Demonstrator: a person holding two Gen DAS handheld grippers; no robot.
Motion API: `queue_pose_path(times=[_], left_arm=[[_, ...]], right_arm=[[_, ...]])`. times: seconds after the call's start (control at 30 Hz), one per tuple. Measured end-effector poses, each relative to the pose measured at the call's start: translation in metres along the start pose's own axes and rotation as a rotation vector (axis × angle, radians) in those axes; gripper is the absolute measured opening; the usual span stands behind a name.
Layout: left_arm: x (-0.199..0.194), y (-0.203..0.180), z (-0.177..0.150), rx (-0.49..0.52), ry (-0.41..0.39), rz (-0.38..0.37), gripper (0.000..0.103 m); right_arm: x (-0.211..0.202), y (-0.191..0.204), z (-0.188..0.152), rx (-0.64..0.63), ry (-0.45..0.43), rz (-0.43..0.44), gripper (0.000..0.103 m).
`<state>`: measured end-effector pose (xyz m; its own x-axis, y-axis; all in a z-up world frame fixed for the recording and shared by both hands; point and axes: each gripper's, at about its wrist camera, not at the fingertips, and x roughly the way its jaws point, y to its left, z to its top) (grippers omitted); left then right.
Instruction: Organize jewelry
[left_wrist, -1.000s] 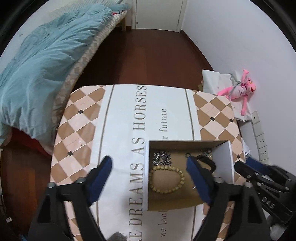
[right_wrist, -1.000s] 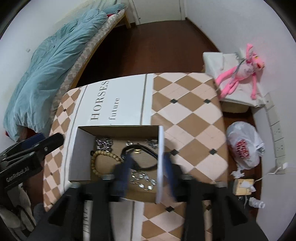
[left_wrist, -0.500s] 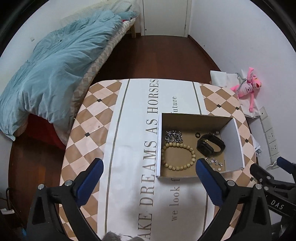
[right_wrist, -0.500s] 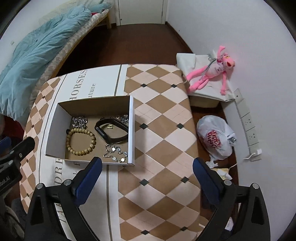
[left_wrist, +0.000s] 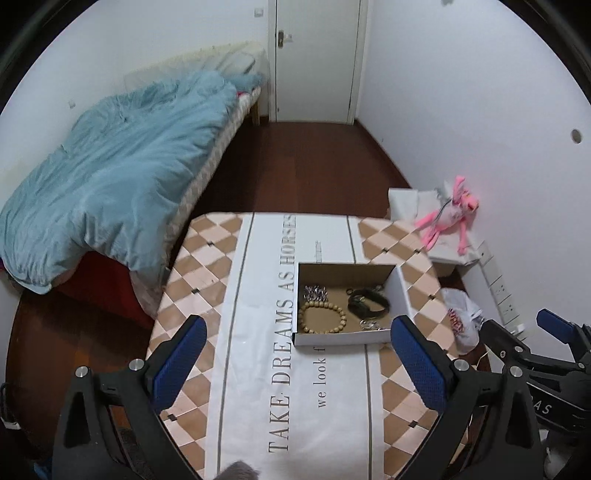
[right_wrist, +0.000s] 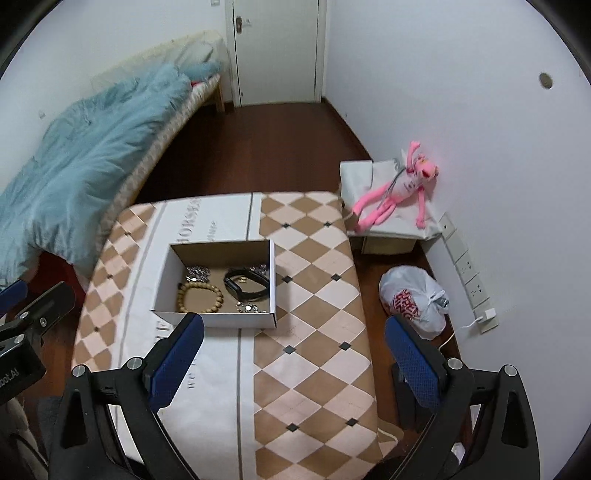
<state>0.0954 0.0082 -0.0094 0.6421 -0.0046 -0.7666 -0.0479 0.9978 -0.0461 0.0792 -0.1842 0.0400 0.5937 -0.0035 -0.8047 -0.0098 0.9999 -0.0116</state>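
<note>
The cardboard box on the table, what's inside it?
Inside the cardboard box lie a wooden bead bracelet, a black band and silver chains. The near wall partly hides another silver piece.

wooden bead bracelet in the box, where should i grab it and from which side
Grip the wooden bead bracelet across one arc of its ring, coming straight down from above. It lies flat on the floor of the cardboard box, whose walls block any sideways approach; its open centre leaves room for one finger.
</note>
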Motion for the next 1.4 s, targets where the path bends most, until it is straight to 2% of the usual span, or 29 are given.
queue_pose_path(times=[0.3, 0.67, 0.97, 1.4], left_arm=[[-0.058, 0.001, -0.001, 0.002, -0.053, 0.015, 0.102], [-0.08, -0.002, -0.009, -0.003, 0.0, 0.006, 0.102], [-0.073, -0.006, -0.006, -0.011, 0.034, 0.015, 0.102], [-0.044, -0.004, 0.02, -0.013, 0.08, 0.062, 0.102]], right_arm=[[-0.078, 0.0, -0.004, -0.018, -0.101, 0.008, 0.103], [-0.118, -0.005, -0.01, -0.009, -0.129, 0.019, 0.103], [-0.116, -0.007, -0.006, -0.014, -0.109, 0.01, 0.103], [-0.074, 0.001, 0.025, -0.02, -0.049, -0.002, 0.103]])
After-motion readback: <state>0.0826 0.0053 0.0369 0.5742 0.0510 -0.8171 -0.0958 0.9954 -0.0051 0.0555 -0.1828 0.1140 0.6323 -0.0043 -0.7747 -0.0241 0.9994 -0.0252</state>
